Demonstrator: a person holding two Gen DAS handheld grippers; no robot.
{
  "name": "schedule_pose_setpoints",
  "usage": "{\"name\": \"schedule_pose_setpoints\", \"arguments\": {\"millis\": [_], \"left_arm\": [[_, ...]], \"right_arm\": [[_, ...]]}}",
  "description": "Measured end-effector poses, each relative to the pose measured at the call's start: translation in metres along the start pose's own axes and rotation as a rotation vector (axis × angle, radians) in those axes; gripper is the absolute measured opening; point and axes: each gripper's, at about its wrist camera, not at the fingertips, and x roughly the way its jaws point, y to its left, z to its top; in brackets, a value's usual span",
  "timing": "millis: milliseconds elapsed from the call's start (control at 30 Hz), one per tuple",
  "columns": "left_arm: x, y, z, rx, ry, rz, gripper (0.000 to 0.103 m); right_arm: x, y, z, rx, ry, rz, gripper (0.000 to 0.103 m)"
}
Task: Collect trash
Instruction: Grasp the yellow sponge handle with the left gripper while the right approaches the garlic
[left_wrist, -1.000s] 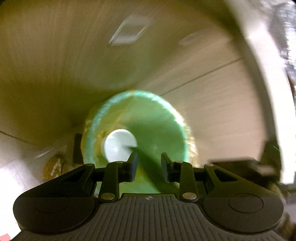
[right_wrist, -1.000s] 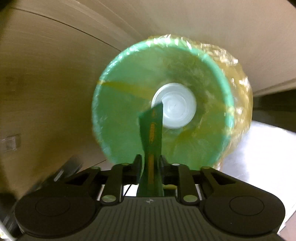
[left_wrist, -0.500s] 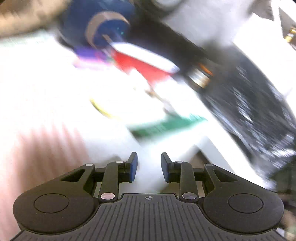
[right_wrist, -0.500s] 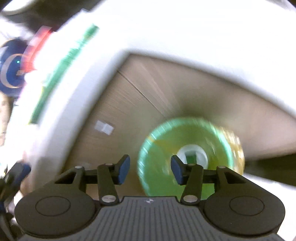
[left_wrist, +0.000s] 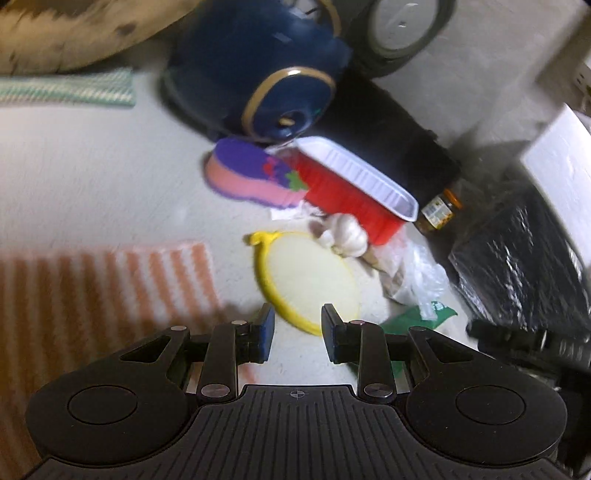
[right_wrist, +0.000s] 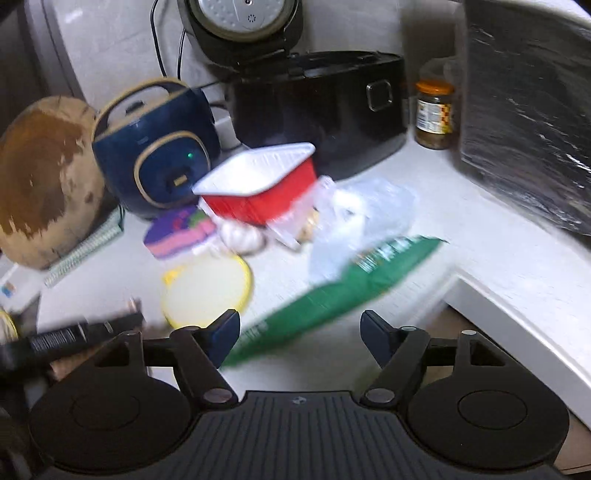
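A green wrapper lies blurred on the white counter, its near end showing between the fingers of my right gripper. Those jaws are opening wide and the pads press on nothing. A crumpled clear plastic bag sits just behind the wrapper. My left gripper is open with nothing between its fingers, above the near rim of a yellow round lid. In the left wrist view the green wrapper and the plastic bag lie to the right of the fingers.
A red tray with a white rim, garlic, a purple-pink sponge, a blue cooker, a black appliance and a jar crowd the back. A striped cloth lies left. The counter edge drops off at the right.
Both grippers have risen from over the green-lined bin to the counter. The right gripper let go of the green strip it held and its jaws spread wide.
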Motion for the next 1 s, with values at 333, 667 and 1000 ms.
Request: {"name": "schedule_pose_setpoints", "arguments": {"millis": [333, 667, 1000], "left_arm": [[-0.006, 0.006, -0.017, -0.055, -0.017, 0.023, 0.031], [-0.021, -0.025, -0.034, 0.075, 0.014, 0.07, 0.031], [-0.007, -0.017, -0.016, 0.065, 0.018, 0.096, 0.031]], "right_arm": [[0.067, 0.026, 0.05, -0.048, 0.025, 0.064, 0.073], [0.15, 0.058, 0.056, -0.139, 0.087, 0.116, 0.066], [0.13, 0.048, 0.051, -0.163, 0.12, 0.182, 0.05]]}}
